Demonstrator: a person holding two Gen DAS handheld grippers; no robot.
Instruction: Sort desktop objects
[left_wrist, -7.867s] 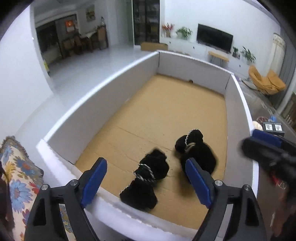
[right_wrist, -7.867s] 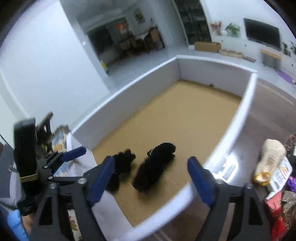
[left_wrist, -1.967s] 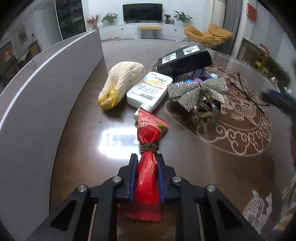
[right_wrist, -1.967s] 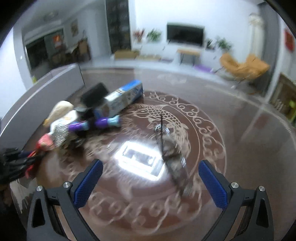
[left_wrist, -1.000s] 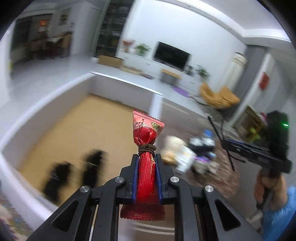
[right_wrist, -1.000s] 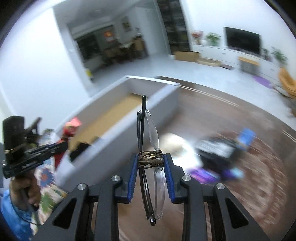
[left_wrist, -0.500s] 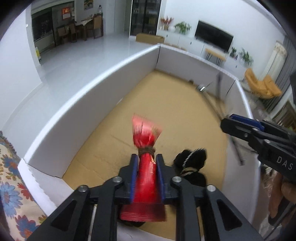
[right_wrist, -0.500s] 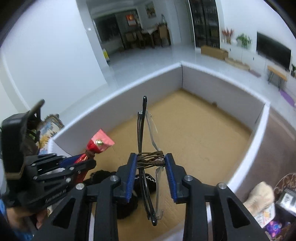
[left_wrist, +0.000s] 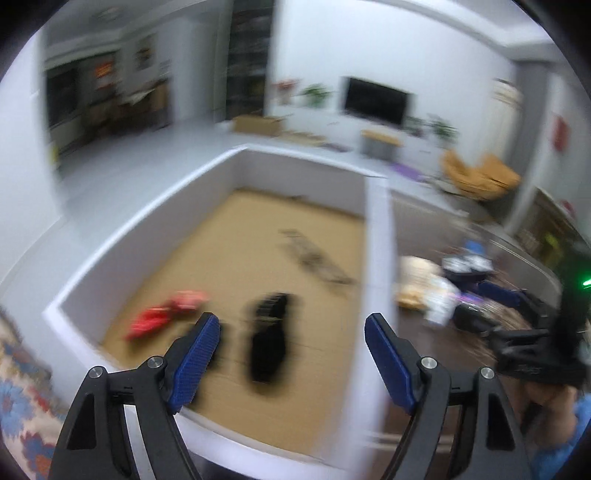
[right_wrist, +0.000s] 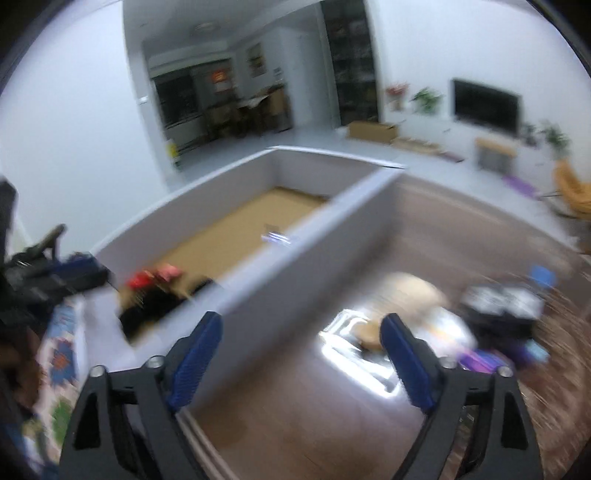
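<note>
1. One white-walled box.
2. One red packet inside it, at nine o'clock.
3. One pair of glasses inside it, at one o'clock.
4. Two tools: left, right.

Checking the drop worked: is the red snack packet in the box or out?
In: the red snack packet lies on the box floor, clear of the open left gripper.

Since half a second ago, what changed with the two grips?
Both jaws have just been opening, and nothing sits between them now. The red packet left the left gripper; the glasses left the right gripper. Both lie in the box. The black items stayed put.
</note>
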